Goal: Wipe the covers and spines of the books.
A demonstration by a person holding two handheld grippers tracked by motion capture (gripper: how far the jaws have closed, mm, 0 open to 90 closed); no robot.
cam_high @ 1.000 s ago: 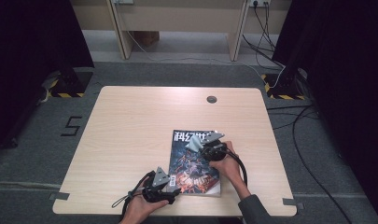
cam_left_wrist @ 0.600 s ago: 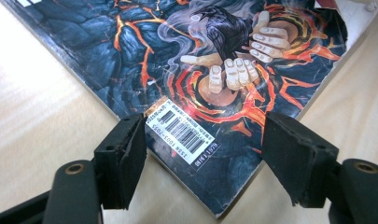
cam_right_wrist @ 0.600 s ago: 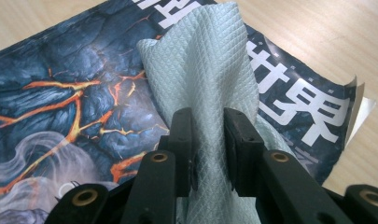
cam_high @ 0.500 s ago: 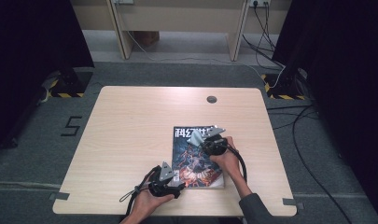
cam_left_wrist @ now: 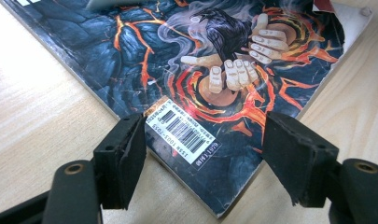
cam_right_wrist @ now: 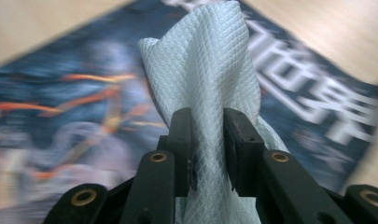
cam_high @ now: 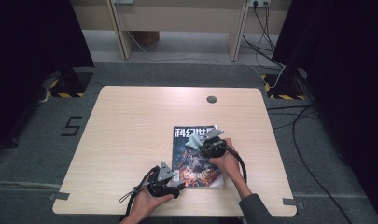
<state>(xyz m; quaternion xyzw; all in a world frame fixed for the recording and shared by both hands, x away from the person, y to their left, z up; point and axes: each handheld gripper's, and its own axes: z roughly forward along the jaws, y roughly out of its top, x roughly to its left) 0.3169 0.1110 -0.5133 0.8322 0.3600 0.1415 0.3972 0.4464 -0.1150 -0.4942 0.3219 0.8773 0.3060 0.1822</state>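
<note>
So on my end the left gripper (cam_high: 177,186) has its jaws wide apart, sitting right at the near corner of the magazine (cam_high: 189,158) by the barcode (cam_left_wrist: 183,133), nothing pinched. Magazine's flat on the table (cam_high: 130,130), near edge. Right gripper (cam_right_wrist: 207,140) is clamped on a pale wipe cloth (cam_right_wrist: 210,60) over the cover

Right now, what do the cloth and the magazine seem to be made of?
The cloth: apparently thin non-woven wipe material, pale and matte, with an embossed diamond grid and soft folds. The magazine: paper with what looks like a glossy printed cover, showing slight sheen, a barcode label and a thin stack of page edges.
</note>
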